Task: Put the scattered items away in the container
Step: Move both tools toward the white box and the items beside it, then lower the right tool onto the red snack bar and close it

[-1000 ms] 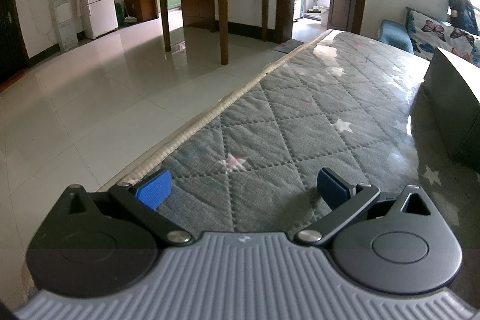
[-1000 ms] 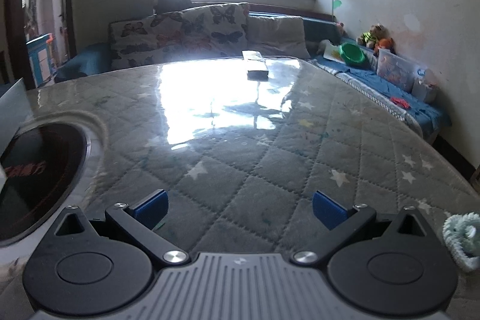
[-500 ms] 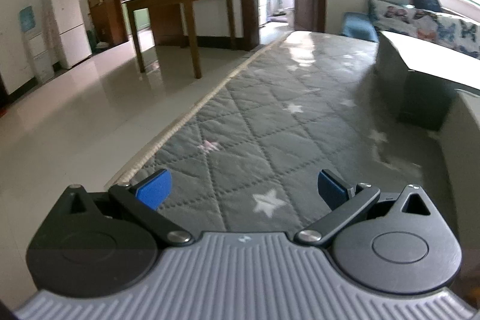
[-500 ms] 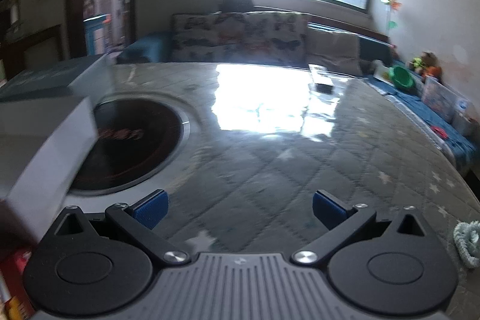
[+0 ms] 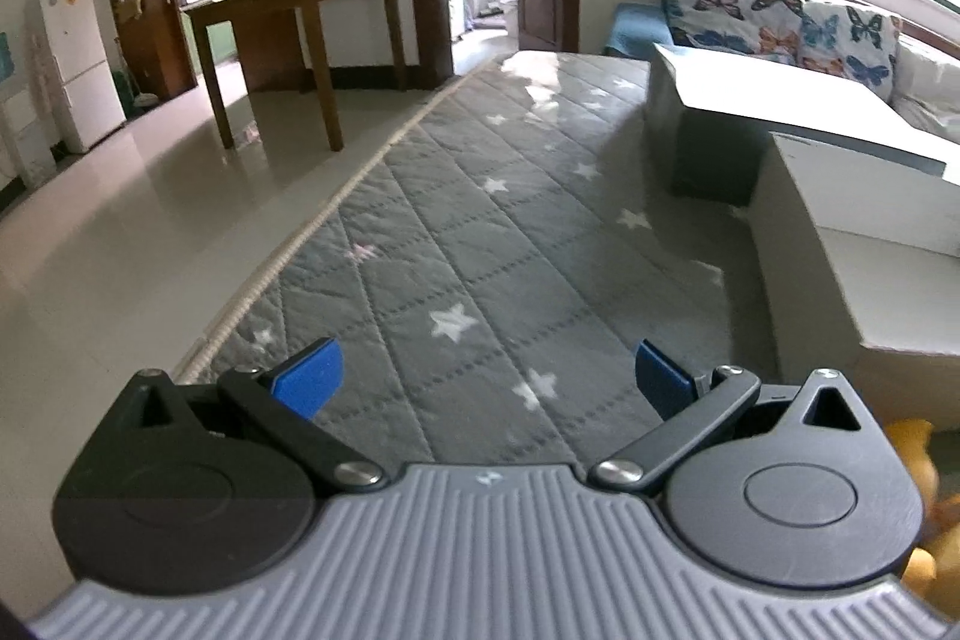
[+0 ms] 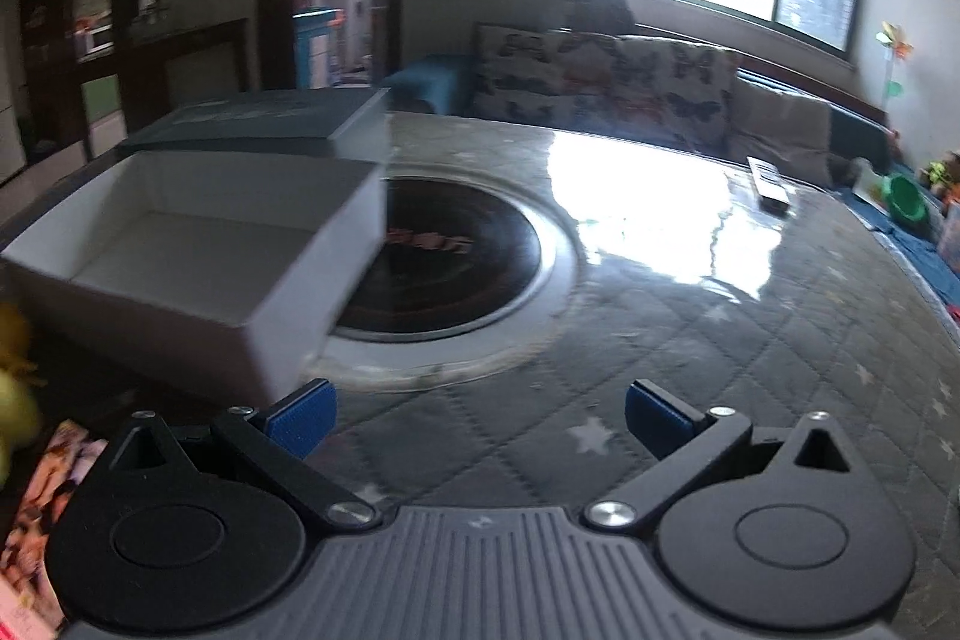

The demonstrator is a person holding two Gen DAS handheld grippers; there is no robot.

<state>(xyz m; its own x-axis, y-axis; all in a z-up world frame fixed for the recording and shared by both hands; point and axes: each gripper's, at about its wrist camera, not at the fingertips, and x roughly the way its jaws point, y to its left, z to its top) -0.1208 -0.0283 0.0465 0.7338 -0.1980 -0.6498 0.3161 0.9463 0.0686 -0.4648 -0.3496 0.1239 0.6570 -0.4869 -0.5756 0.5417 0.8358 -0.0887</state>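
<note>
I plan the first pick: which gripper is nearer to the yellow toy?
Left. The yellow toy lies beside the left gripper; the right gripper is farther.

A table (image 6: pixel 750 340) covered with a grey quilted cloth printed with stars carried everything, with a round black hob (image 6: pixel 456 256) set into its middle. An open white box (image 6: pixel 198 244) lay partly over the hob's left side, a dark lid (image 6: pixel 258 124) just behind it, and a yellow toy (image 6: pixel 15 376) and a printed packet (image 6: pixel 45 490) sat at the near left corner. A remote (image 6: pixel 768 184) lay close to the far right edge.
</note>
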